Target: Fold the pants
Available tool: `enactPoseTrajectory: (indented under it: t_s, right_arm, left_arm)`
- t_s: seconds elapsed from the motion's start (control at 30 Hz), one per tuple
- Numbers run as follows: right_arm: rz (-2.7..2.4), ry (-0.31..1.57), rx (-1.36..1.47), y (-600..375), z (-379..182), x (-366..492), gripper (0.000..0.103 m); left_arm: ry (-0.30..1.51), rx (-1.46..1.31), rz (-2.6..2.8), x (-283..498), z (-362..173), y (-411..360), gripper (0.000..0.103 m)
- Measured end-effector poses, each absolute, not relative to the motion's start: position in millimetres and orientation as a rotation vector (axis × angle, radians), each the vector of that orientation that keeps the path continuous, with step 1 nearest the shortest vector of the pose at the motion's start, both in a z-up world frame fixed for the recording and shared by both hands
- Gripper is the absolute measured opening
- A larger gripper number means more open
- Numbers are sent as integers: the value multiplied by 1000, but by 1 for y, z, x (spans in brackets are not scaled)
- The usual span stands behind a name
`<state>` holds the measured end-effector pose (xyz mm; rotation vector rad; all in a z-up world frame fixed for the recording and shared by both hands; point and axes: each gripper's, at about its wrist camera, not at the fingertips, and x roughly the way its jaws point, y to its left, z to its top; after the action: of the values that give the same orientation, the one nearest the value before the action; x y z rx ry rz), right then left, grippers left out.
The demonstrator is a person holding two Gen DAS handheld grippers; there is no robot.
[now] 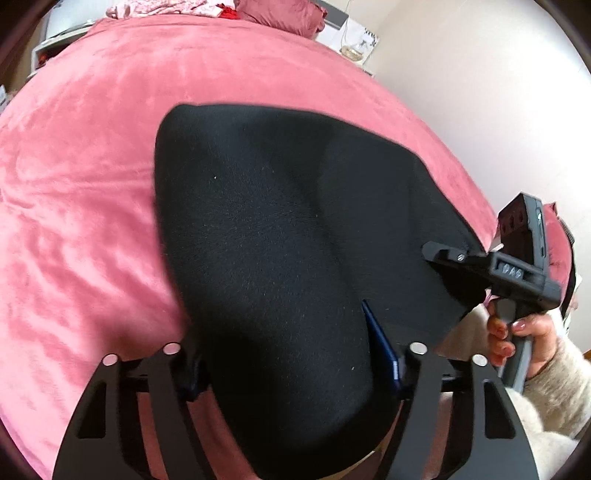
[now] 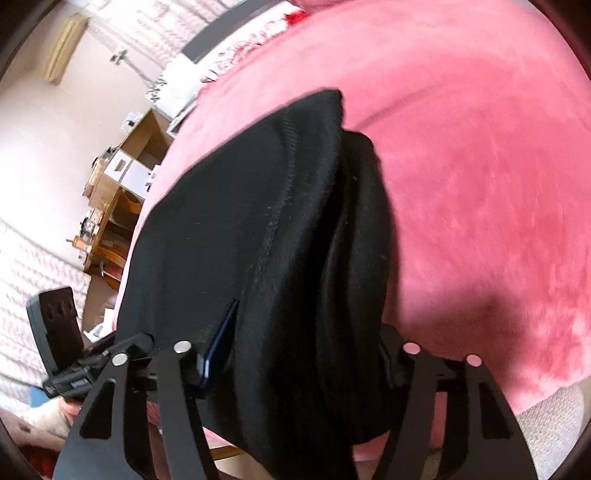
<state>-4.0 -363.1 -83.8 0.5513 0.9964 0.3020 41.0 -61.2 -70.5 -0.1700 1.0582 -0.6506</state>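
Together the left gripper (image 1: 295, 354) and right gripper (image 2: 295, 350) each pinch the near end of the black pants (image 1: 280, 229), draped toward the bed's (image 1: 92, 221) near edge.

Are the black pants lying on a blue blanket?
No, the black pants rest on a pink blanket that covers the whole bed.

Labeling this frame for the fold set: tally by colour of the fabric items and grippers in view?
Black: 3 - pants, left gripper, right gripper
Pink: 1 - bedspread
Dark red: 1 - pillow at the head of the bed
Total: 5
Both sets of jaws have pants cloth between them.
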Motion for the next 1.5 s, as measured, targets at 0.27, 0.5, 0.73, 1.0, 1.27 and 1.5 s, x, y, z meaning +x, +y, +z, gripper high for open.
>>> enactPoseTrajectory:
  t_s: [0.27, 0.5, 0.73, 1.0, 1.27, 1.5]
  right_arm:
    - [418, 911, 498, -310, -79, 20, 55]
    - [463, 903, 443, -282, -78, 42, 54]
    - [462, 832, 422, -283, -49, 68, 53]
    - [454, 771, 340, -265, -30, 121, 52]
    - [427, 767, 325, -253, -30, 180, 52]
    - [352, 785, 316, -258, -62, 216, 58]
  left_arm:
    - [957, -145, -509, 41, -48, -20, 66]
    - [924, -125, -457, 45, -47, -3, 66]
    - [817, -84, -460, 70, -16, -7, 66]
    - [759, -26, -413, 129, 1, -5, 65]
    - [738, 13, -360, 186, 6, -3, 65]
    - [735, 71, -350, 221, -22, -15, 65]
